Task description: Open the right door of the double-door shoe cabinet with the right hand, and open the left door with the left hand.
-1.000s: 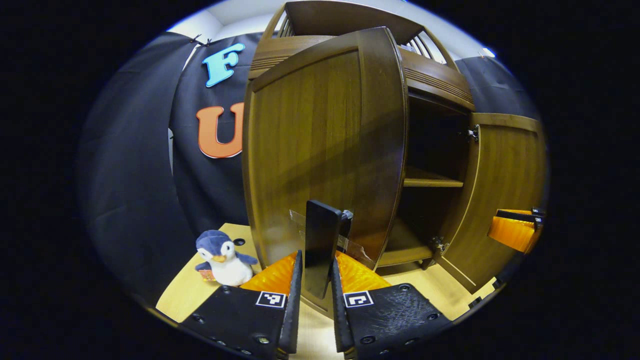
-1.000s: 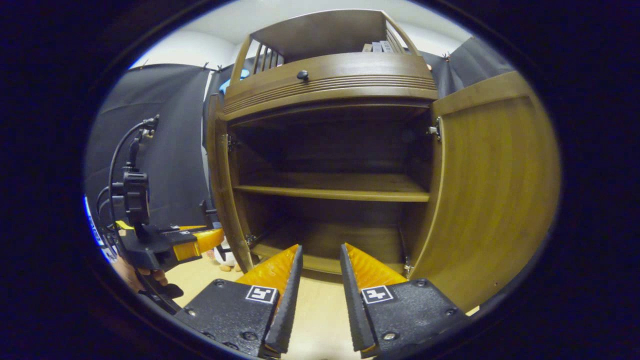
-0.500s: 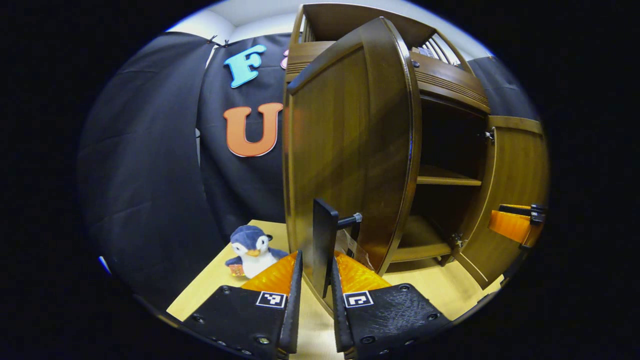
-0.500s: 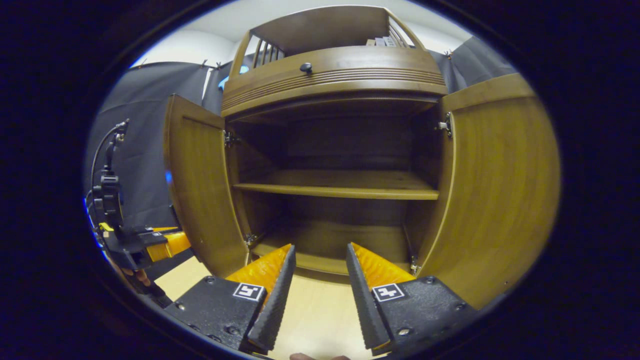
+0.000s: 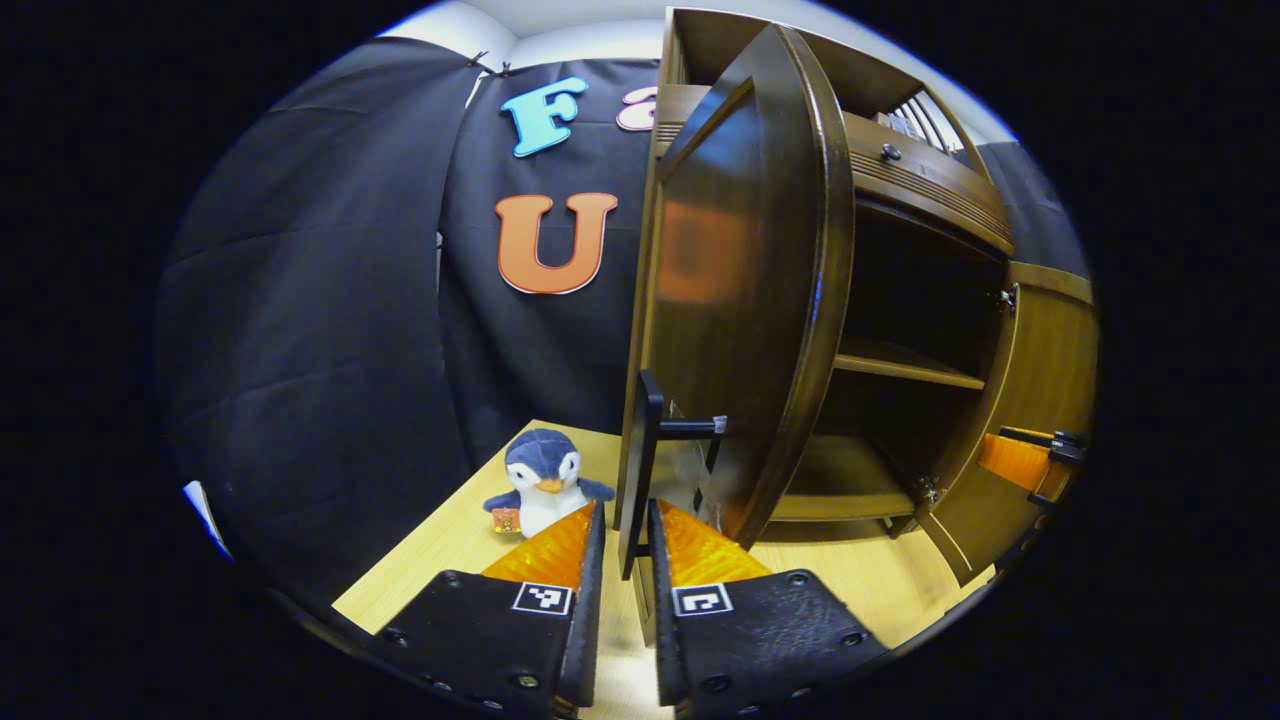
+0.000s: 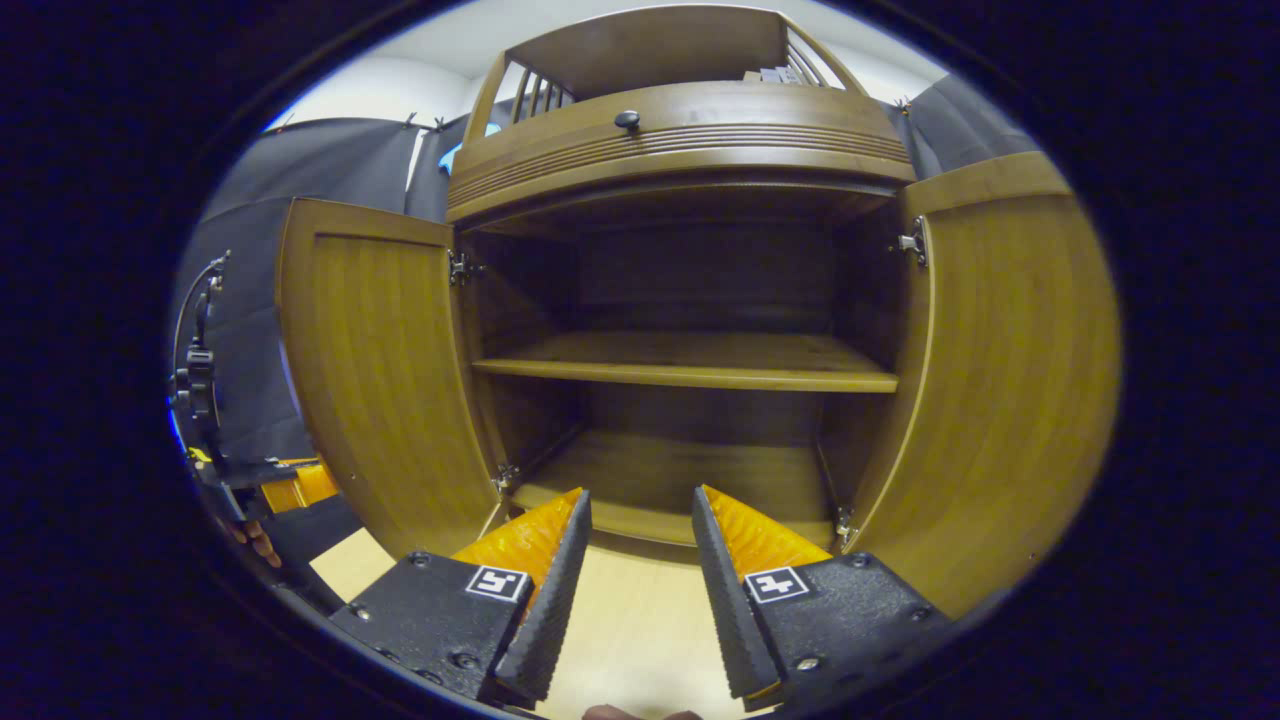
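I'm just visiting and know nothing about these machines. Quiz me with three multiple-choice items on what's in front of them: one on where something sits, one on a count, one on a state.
1. Where is the toy penguin?
A. On the cabinet's shelf
B. On the floor, left of the left door in the left gripper view
C. Between the right gripper's fingers

2. How many doors of the shoe cabinet stand open?
A. None
B. One
C. Two

3. What is the left gripper doing?
A. Shut on the left door's handle
B. Open, holding nothing
C. Shut on the penguin

Answers:
1 B: it stands on the light floor beside the left door.
2 C: in the right gripper view the left door and the right door both swing out, baring the shelf.
3 A: its fingers press on either side of the dark handle, while the right gripper is open.
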### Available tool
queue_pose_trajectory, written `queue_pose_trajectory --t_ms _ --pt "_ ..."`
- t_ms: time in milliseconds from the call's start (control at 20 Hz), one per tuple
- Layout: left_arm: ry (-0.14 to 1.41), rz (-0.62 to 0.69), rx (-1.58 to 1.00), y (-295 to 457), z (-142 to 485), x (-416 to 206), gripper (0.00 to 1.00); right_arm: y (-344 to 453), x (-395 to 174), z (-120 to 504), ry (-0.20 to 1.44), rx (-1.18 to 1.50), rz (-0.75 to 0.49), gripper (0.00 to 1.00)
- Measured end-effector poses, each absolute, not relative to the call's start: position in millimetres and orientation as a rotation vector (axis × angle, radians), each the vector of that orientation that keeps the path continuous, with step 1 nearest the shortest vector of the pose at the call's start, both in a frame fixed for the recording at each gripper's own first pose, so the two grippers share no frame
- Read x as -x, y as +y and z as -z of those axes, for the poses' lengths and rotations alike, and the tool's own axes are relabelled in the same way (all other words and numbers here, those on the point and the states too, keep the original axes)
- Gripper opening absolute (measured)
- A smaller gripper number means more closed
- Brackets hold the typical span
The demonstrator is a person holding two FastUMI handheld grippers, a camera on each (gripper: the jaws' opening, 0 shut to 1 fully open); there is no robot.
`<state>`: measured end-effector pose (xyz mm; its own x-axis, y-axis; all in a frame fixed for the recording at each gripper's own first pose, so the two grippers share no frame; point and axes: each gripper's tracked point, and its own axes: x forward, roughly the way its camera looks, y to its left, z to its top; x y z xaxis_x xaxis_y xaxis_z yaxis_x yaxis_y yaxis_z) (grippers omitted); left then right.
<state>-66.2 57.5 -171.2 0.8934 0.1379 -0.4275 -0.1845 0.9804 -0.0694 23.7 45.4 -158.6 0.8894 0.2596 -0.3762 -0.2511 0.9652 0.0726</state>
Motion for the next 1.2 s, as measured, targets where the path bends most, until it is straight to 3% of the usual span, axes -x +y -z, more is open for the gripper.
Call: queue_pose_trajectory --t_ms 650,1200 --pt "0.439 -0.151 0.087 100.7 172.3 73.9 0.22 54.7 -20.0 160.0 0.403 -0.011 -0.234 0.66" --pt "0.451 -0.243 0.107 135.7 170.9 111.3 0.22 43.0 -22.0 149.7 0.375 -0.011 -0.195 0.66"
